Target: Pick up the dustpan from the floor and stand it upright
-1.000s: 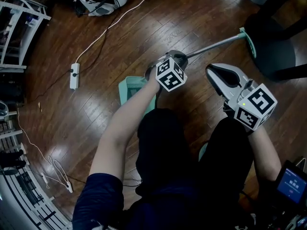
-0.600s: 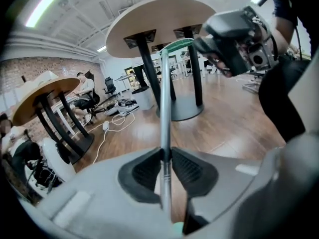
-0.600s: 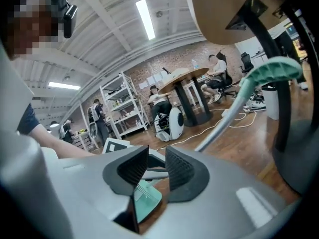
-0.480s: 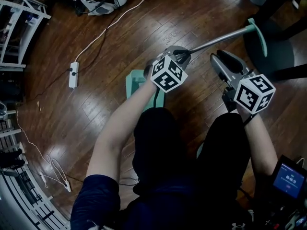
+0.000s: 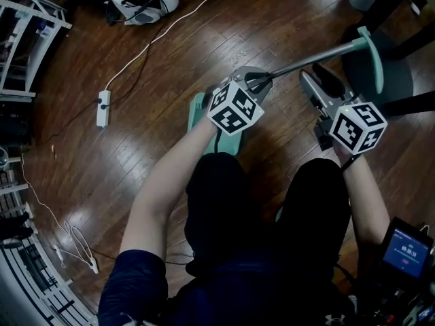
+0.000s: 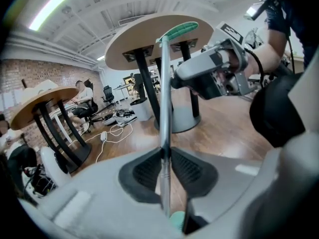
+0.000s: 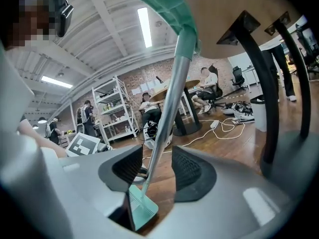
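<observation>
The dustpan has a teal pan [image 5: 202,119], a long metal pole [image 5: 306,60] and a teal handle [image 5: 372,57]. The pan rests low on the wooden floor with the pole slanting up to the right. My left gripper [image 5: 257,82] is shut on the lower pole; in the left gripper view the pole [image 6: 164,133] is pinched between the pads of the left gripper [image 6: 165,171]. My right gripper [image 5: 317,81] sits just right of the pole and its jaws have just been opening. In the right gripper view the pole [image 7: 167,113] runs through the gap of the right gripper [image 7: 157,168], touching neither pad.
A round table base [image 5: 391,77] stands right behind the handle. A power strip [image 5: 104,107] and white cable [image 5: 170,22] lie on the floor to the left, and a white rack [image 5: 24,46] is at the far left. A device with a lit screen [image 5: 406,251] sits at lower right.
The left gripper rose with the pole, so the handle swung up and right and the pan drew in. The right gripper's jaws spread apart as it moved up toward the pole.
</observation>
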`<action>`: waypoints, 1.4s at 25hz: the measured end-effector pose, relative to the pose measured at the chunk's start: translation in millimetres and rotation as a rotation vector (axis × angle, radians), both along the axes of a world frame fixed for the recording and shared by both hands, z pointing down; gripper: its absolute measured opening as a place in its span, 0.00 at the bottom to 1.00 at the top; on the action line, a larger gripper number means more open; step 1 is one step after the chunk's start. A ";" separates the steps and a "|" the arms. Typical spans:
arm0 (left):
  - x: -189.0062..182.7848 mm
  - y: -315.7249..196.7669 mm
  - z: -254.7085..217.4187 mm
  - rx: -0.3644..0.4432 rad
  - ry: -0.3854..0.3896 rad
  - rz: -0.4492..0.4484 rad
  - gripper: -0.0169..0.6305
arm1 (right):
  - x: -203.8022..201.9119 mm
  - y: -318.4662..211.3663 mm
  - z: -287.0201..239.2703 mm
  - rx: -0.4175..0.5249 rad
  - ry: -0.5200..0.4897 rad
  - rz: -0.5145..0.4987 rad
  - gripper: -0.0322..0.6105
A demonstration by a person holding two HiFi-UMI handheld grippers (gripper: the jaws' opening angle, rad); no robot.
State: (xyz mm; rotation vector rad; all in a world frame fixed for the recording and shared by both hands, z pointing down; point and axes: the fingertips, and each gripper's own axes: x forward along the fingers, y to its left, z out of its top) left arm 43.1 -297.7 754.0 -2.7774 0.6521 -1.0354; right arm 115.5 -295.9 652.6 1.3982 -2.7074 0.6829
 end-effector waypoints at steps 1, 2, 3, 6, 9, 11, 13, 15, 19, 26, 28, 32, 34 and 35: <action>0.4 0.7 -1.6 0.000 0.003 0.004 0.12 | -1.1 -1.2 -4.5 0.016 -0.001 -0.005 0.35; 0.9 1.5 -3.1 0.000 0.005 0.008 0.12 | -2.6 -2.6 -9.6 0.034 -0.002 -0.012 0.36; 1.4 2.2 -4.7 0.001 0.006 0.013 0.12 | -4.6 -4.1 -15.1 0.052 -0.004 -0.021 0.36; 2.5 3.8 -10.1 0.005 0.014 0.023 0.12 | -10.4 -5.9 -30.3 0.108 -0.006 -0.052 0.36; 4.8 5.9 -16.5 0.006 0.037 0.026 0.12 | -9.8 -0.5 -40.7 0.179 0.019 -0.060 0.30; 7.8 7.5 -20.2 0.009 0.053 0.027 0.11 | -7.2 4.1 -46.6 0.225 0.049 -0.048 0.22; 10.2 8.1 -23.5 0.015 0.064 0.026 0.11 | -9.0 6.7 -52.5 0.256 0.078 -0.050 0.20; 10.4 7.3 -26.5 0.020 0.073 0.025 0.10 | -15.2 6.4 -58.4 0.281 0.114 -0.067 0.20; 7.8 3.5 -32.6 0.014 0.107 0.010 0.08 | -28.4 3.9 -69.0 0.334 0.185 -0.102 0.20; 7.8 0.5 -32.4 0.023 0.135 -0.020 0.03 | -42.3 4.2 -72.3 0.348 0.224 -0.124 0.19; 3.4 -0.6 -30.5 0.018 0.135 -0.030 0.03 | -44.8 2.1 -72.5 0.343 0.245 -0.118 0.19; -9.9 -3.0 -28.0 0.008 0.140 -0.060 0.03 | -38.7 -0.8 -74.4 0.323 0.266 -0.079 0.18; -16.2 -7.0 -27.2 0.005 0.155 -0.089 0.03 | -30.3 -2.4 -73.3 0.308 0.254 -0.055 0.18; -20.1 -9.3 -27.8 0.002 0.165 -0.107 0.03 | -26.3 -2.9 -72.0 0.300 0.251 -0.041 0.18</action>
